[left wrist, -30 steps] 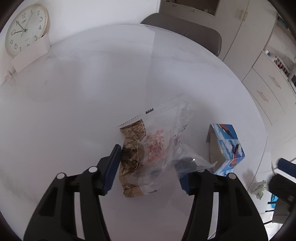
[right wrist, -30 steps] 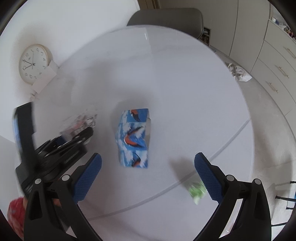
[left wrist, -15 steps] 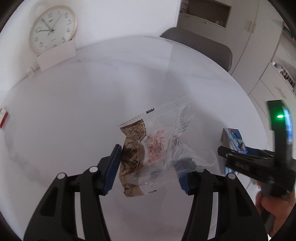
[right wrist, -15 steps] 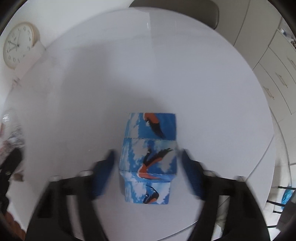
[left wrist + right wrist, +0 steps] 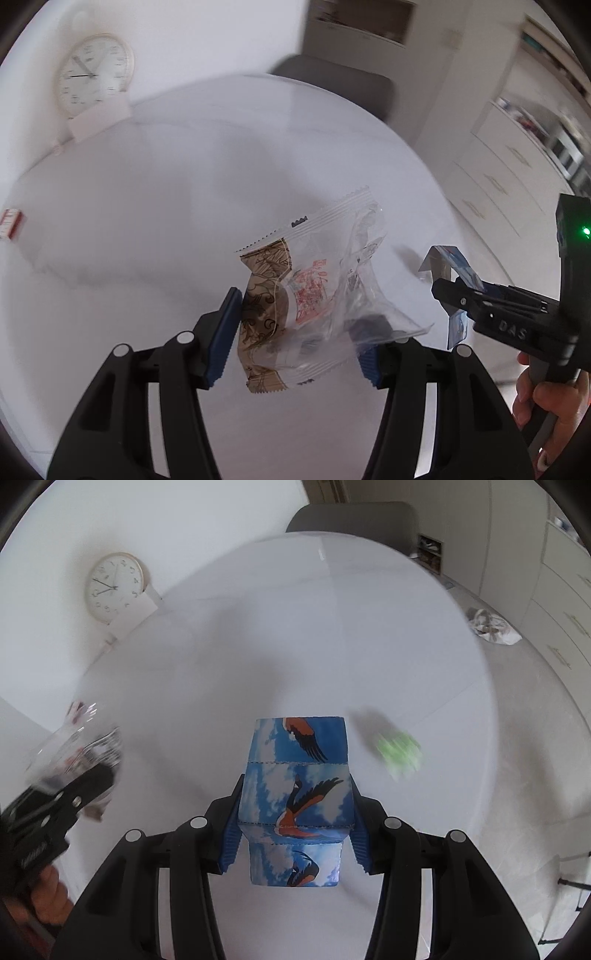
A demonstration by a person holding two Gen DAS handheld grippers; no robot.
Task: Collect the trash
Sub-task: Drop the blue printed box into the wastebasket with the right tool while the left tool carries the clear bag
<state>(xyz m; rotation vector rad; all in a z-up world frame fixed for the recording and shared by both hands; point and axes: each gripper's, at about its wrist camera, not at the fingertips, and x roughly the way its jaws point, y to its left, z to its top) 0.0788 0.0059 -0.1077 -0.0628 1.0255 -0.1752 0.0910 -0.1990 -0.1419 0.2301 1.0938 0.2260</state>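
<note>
Round white table (image 5: pixel 332 627) — wall clock (image 5: pixel 112 587) behind it, grey chair (image 5: pixel 351 517) beyond.

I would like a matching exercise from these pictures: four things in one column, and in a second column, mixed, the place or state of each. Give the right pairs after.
Things:
1. clear snack wrapper
2. blue bird-print box
3. clock
4. green crumpled piece

Places or states:
A. leans against the wall at the far edge of the table
B. held in the right gripper
C. lies loose on the table, right of the box
D. held in the left gripper

Pairs: 1-D, 2-B, 3-A, 4-C
</note>
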